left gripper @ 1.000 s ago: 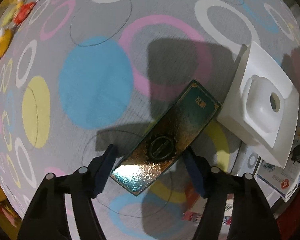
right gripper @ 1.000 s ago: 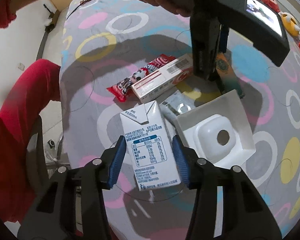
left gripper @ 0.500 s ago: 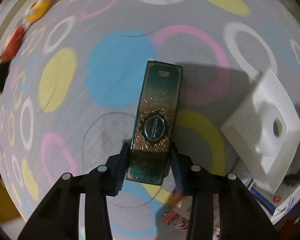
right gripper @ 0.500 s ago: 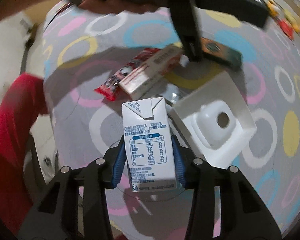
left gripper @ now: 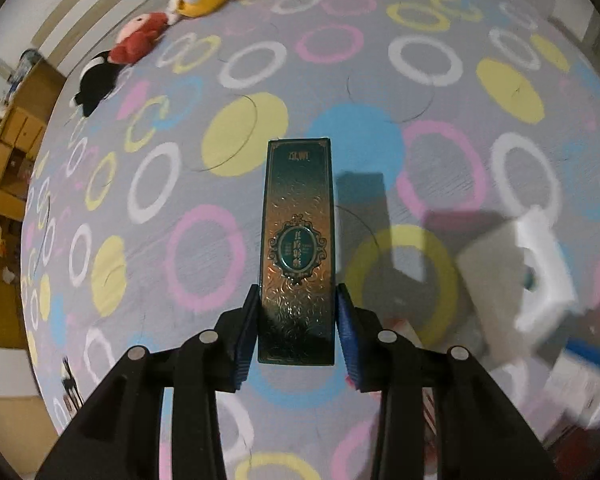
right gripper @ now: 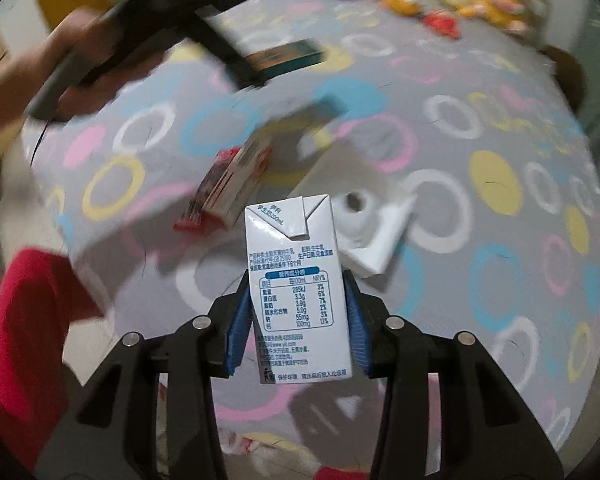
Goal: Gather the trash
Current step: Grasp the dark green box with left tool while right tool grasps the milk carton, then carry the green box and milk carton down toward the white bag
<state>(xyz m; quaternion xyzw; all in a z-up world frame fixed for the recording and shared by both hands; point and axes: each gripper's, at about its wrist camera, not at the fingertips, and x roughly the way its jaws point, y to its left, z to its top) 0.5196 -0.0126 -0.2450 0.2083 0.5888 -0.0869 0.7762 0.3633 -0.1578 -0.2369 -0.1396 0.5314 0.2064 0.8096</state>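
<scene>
2 pieces of trash were already held, 1 in each claw, so the coming move turned on where each load pointed and what lay beyond it. The left claw (left gripper: 296, 330) was closed on the green box (left gripper: 298, 240), its blue pads (left gripper: 247, 336) pressed against the box's 2 long sides near the rear end. The box's long axis ran straight out toward 12 o'clock, in line with the fingers, and most of its length stuck out past the grip, lifted clear of the table (left gripper: 180, 184), to judge by the shadow cast at about 2 o'clock of it. The right claw (right gripper: 298, 324) was likewise clamped on the milk carton (right gripper: 298, 288), gripped across its narrow sides low down, folded top pointing to 12 o'clock. Loose trash remained on the table in the right view: the white foam tray (right gripper: 374, 236) just beyond the carton at 1 o'clock and the red-and-white box (right gripper: 236, 184) at 11 o'clock, lying over a red wrapper (right gripper: 188, 218). Those sat nearer the right claw, but both claws were full. No bin showed in either view, so I judged each load needed carrying off before anything else could be taken
</scene>
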